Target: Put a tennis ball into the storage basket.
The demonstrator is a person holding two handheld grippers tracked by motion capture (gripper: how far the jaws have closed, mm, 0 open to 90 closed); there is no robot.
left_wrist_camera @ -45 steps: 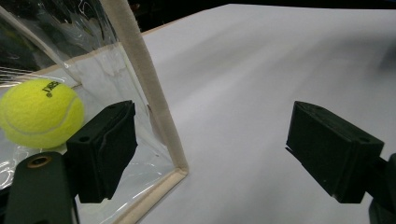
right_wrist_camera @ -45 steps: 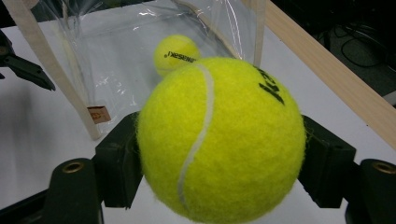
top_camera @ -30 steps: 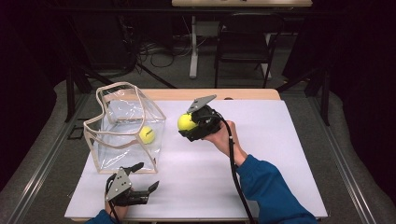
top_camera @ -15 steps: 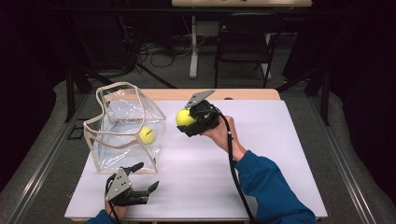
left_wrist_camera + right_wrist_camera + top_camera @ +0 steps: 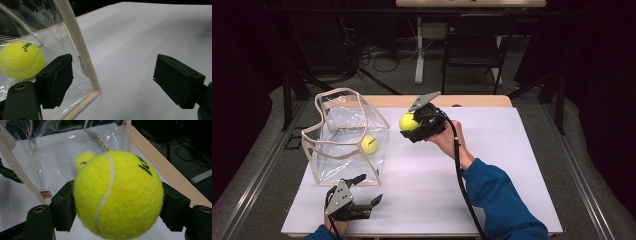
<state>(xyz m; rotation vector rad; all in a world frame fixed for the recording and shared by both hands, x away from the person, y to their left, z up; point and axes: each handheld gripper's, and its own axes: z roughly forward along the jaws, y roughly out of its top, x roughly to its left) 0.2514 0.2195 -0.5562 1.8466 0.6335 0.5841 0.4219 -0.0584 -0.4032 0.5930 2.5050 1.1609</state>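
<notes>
On a white table point(image 5: 512, 165), the right gripper point(image 5: 414, 125) holds a yellow tennis ball point(image 5: 408, 121) clamped in its jaws, raised just beside a clear bag point(image 5: 343, 135). A second tennis ball point(image 5: 369, 144) lies inside the bag. The left gripper point(image 5: 367, 192) rests near the table's front edge, jaws spread, empty.
</notes>
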